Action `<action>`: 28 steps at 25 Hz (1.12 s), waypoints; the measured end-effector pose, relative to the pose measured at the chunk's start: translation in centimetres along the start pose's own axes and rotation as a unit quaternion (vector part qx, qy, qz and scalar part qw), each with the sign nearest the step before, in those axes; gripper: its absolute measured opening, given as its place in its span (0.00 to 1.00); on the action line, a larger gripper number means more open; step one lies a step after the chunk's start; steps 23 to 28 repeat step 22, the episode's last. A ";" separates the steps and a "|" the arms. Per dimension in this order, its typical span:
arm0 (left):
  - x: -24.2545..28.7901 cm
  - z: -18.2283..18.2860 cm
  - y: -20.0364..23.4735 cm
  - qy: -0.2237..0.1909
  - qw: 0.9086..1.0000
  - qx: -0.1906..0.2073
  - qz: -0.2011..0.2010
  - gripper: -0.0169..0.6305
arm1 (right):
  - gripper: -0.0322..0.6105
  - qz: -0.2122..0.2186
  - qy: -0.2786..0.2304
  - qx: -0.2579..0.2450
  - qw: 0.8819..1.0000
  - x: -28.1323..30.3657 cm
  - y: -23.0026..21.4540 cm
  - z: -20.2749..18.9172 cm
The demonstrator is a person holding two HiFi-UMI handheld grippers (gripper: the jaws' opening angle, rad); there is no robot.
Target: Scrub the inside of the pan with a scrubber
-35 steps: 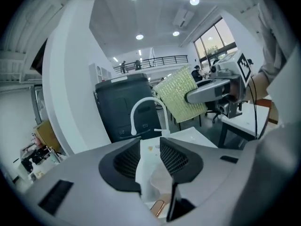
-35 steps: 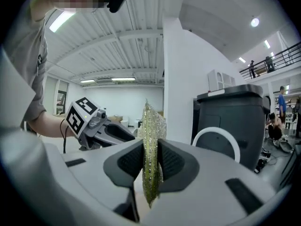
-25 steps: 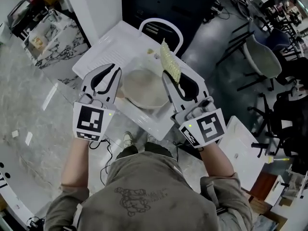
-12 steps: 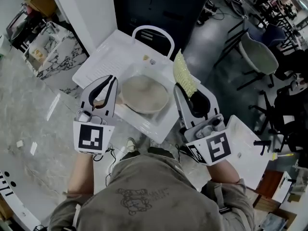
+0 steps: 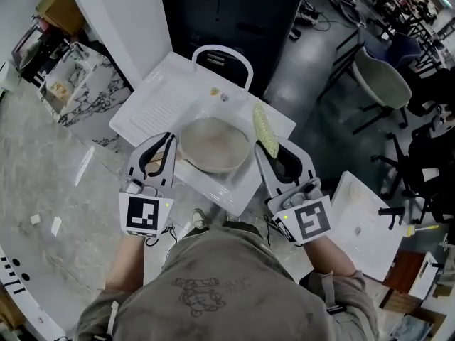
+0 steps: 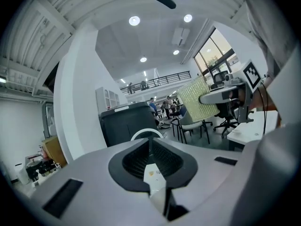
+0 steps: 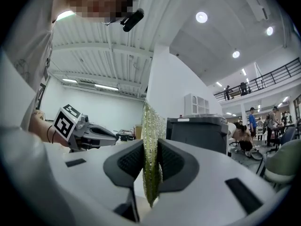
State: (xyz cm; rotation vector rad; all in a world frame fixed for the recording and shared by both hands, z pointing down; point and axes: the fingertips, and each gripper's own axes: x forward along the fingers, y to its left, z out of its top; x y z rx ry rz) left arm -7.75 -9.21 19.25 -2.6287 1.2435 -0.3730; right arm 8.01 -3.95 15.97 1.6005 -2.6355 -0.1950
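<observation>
The round beige pan (image 5: 213, 143) lies in a white basin (image 5: 238, 185) in front of me. Its brown handle (image 5: 151, 163) points to the left, under my left gripper (image 5: 169, 142). That gripper's jaws stand pressed together on the pale handle (image 6: 159, 192), which runs between them. My right gripper (image 5: 267, 148) is shut on a flat yellow-green scrubber (image 5: 264, 129). The scrubber stands on edge at the pan's right rim. In the right gripper view the scrubber (image 7: 150, 140) sticks up from the closed pads. The inside of the pan looks bare.
The basin joins a ribbed white drainboard (image 5: 153, 101) with small crumbs (image 5: 214, 89) near the back. A white arched frame (image 5: 221, 54) and a dark cabinet (image 5: 227, 9) stand behind. A white table (image 5: 362, 226) is at the right, chairs (image 5: 384, 80) beyond it.
My left gripper's jaws have shut on the pan handle. The right gripper has drawn back toward me with the scrubber and holds it at the pan's right rim.
</observation>
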 end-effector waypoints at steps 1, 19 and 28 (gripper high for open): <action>0.0 -0.2 -0.4 0.002 1.000 0.003 -0.002 0.08 | 0.17 0.000 0.003 0.008 1.000 -0.1 0.0 -0.4; 0.4 -1.9 -2.8 0.031 0.999 -0.006 -0.018 0.08 | 0.17 -0.012 0.011 0.030 0.999 -0.9 -2.4 -1.8; 0.6 -1.9 -2.5 0.030 0.999 -0.010 -0.017 0.08 | 0.17 -0.016 0.014 0.033 0.999 -0.6 -2.8 -1.9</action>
